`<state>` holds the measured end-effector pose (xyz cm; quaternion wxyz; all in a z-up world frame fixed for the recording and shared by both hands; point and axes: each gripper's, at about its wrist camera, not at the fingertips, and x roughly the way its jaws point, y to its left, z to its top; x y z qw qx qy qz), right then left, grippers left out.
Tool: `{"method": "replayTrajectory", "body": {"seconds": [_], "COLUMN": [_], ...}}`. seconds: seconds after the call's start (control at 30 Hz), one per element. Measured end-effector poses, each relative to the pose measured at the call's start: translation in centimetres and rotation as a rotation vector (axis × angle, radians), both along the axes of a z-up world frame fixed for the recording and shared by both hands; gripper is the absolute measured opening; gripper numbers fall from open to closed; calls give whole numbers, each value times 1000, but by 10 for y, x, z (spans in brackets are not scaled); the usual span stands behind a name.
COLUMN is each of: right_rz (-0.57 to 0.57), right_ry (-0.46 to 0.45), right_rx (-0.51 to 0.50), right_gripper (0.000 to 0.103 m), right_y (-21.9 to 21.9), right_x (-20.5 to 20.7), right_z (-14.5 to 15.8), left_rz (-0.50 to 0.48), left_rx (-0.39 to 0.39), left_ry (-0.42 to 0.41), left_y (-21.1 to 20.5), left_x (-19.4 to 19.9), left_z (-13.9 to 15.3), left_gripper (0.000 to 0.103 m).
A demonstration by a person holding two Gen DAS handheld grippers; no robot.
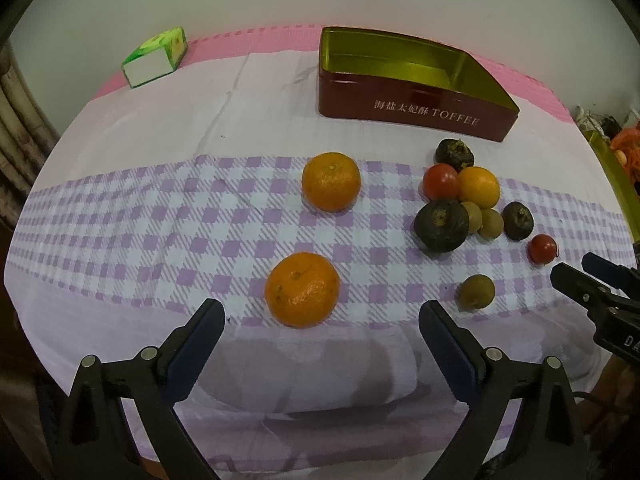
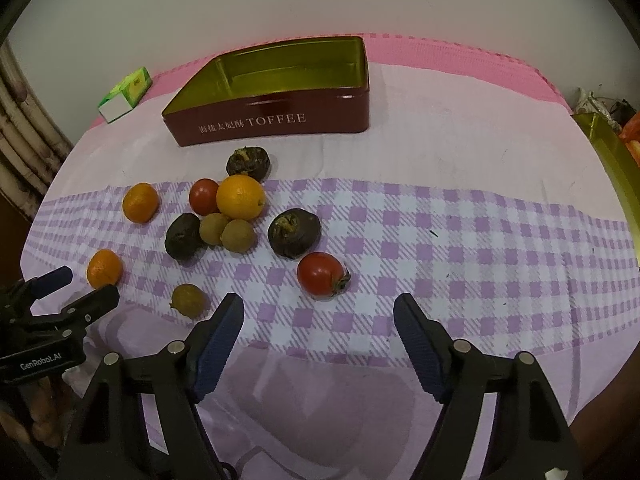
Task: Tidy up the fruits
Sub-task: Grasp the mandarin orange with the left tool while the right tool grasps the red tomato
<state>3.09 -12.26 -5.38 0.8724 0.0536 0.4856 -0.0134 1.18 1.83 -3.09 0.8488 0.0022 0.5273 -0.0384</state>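
Hovering low, I had the left gripper (image 1: 322, 312) spread wide before a dimpled orange (image 1: 302, 289), the right gripper (image 2: 319, 310) likewise empty near a glossy tomato (image 2: 320, 275). Round fruits lay loose on the checked cloth (image 2: 480, 248); the rectangular metal tin (image 2: 276, 92) sat beyond them, gold-lined.

A green and white carton (image 1: 155, 57) lies on the pink mat (image 1: 224, 42) at the far left. A white cloth with a purple checked band (image 1: 160, 216) covers the table.
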Motion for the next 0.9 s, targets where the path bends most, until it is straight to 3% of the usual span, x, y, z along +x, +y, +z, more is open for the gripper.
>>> {"method": "replayTrajectory", "body": {"seconds": [0.3,0.63,0.9], "right_rz": [-5,-5,6], "right_ry": [42,65,71], "right_rx": [13,4,-23], "right_gripper": [71,70,62], "right_y": [-2,-3,0], "right_x": [6,16,27], "right_z": [-11,-20,-24], "left_rz": [12,-7,-22], "left_rx": [-25,-35,-49], "left_ry": [29,51,50], "left_y": [7,4,5], "left_x": [5,20,27], "left_z": [-12,-22,-27], "left_gripper": [92,71,63]}}
